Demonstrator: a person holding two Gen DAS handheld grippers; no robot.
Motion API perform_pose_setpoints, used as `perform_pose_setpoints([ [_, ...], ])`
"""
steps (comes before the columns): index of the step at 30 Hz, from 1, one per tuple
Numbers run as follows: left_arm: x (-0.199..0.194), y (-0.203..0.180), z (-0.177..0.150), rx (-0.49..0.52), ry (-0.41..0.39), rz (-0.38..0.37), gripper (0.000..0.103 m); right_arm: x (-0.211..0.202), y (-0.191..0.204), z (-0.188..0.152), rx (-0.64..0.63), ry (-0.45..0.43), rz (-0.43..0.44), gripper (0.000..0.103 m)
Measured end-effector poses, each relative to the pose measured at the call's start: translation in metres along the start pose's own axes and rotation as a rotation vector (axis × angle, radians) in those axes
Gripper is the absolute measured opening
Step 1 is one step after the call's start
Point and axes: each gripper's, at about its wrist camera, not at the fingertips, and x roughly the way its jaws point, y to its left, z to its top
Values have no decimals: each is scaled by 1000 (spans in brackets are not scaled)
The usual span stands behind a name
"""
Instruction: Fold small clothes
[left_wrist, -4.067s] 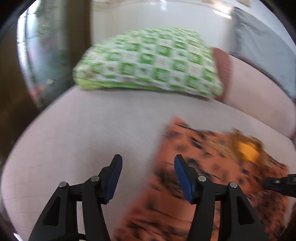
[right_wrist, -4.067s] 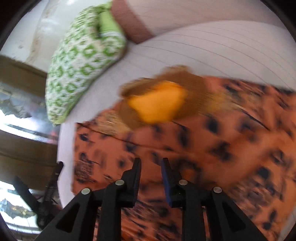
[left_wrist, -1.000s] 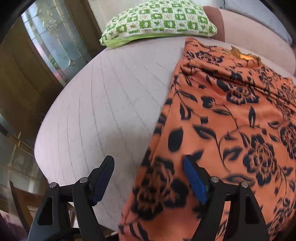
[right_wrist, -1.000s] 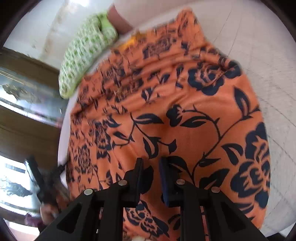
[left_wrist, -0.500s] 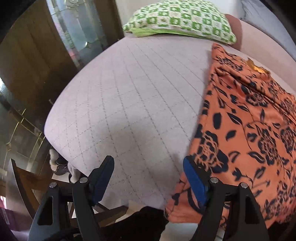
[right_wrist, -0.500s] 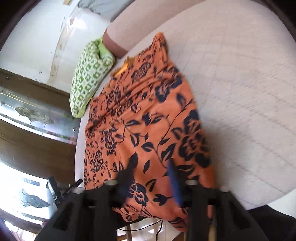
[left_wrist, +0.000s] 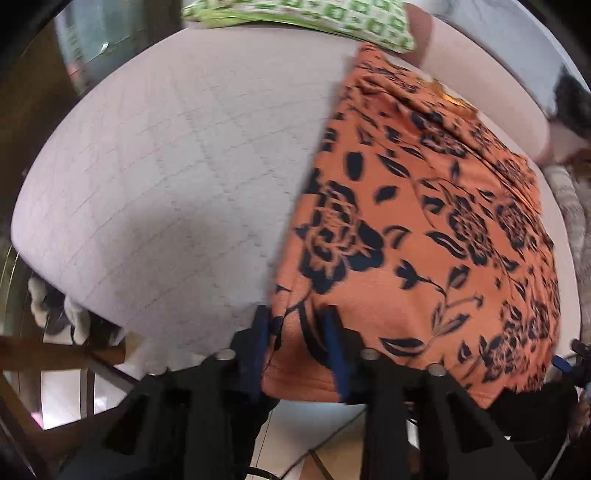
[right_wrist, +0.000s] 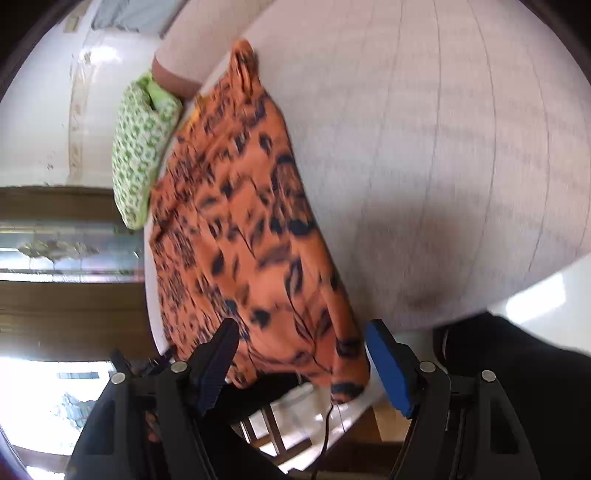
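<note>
A: Where is the garment just now?

B: The orange floral garment (left_wrist: 424, 236) lies spread flat on the quilted bed (left_wrist: 177, 177), its near hem hanging over the edge just ahead of both tools. The far end reaches toward the green patterned pillow (left_wrist: 332, 18).

A: And the left hand-held gripper (left_wrist: 295, 343)?

B: Its jaws are closing, with the near left corner of the hem between them. The blue pads sit on either side of the cloth, seemingly touching it, though the grip looks not yet fully clenched. Taking that corner makes sense: it gives control of one end of the hem.

A: The right one?

B: The right hand-held gripper (right_wrist: 299, 354) is released and opening, its jaws straddling the near right corner without pressing on it. The cloth hangs loose between the pads.

A: Why both at the hem?

B: My guess is that pinching both near corners lets the hem be carried away toward the pillow end, halving the garment evenly. The right still has to close first.
</note>
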Motion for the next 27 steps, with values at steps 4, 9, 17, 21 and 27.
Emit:
perform_pose_setpoints([
  [4, 1, 4, 0, 6, 2, -42, 38, 35, -2, -12, 5, 91, -93, 73],
  [9, 4, 12, -2, 18, 28, -85, 67, 68, -7, -21, 42, 127, -110, 34],
  [17, -1, 31, -12, 10, 23, -103, 14, 26, 37, -21, -109, 47, -8, 19],
  [21, -1, 31, -13, 34, 25, -90, 22, -3, 55, -13, -172, -60, 129, 19],
  [27, 7, 11, -12, 64, 41, -75, 48, 16, 50, 2, -105, -97, 237, 19],
])
